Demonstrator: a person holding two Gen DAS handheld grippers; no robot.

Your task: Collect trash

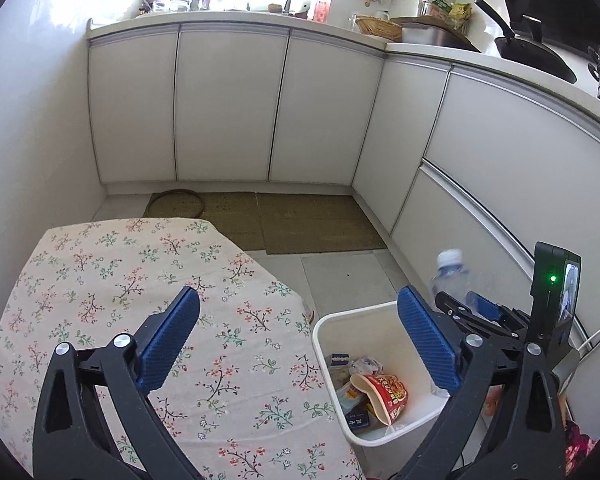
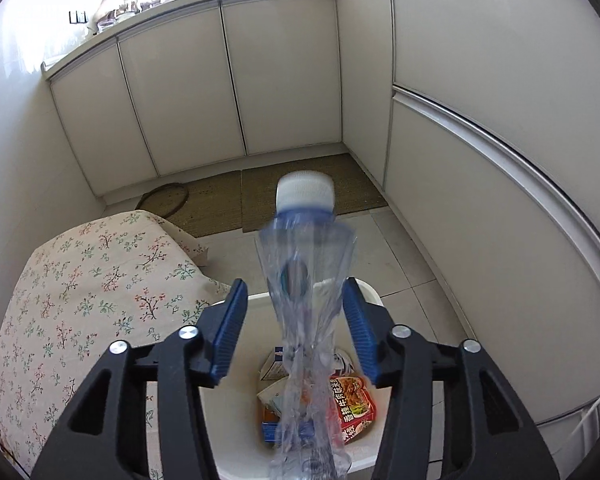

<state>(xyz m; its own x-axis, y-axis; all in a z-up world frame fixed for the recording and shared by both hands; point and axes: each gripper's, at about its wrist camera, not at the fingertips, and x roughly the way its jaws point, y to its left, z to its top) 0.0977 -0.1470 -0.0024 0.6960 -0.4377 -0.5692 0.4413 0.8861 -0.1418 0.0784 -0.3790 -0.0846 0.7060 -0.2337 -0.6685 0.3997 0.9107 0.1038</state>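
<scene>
Left hand-held gripper [image 1: 298,344] hangs spread and empty above the table [image 1: 140,280]. At 3 o'clock, right hand-held gripper [image 2: 296,332], jaws parted, has the bottle [image 2: 306,280] between them, blurred, over the bin [image 1: 380,316]. Judged step: drop-off. Next: confirm release, withdraw.

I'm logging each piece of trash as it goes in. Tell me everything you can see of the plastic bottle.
The plastic bottle is clear, thin and crumpled, with a white screw cap and a blue neck ring. It looks empty and motion-blurred. It stands cap-up between the right gripper's jaws, which are spread wider than it; no pad clearly touches it. It hangs directly over the white bin, above the wrappers inside.
</scene>
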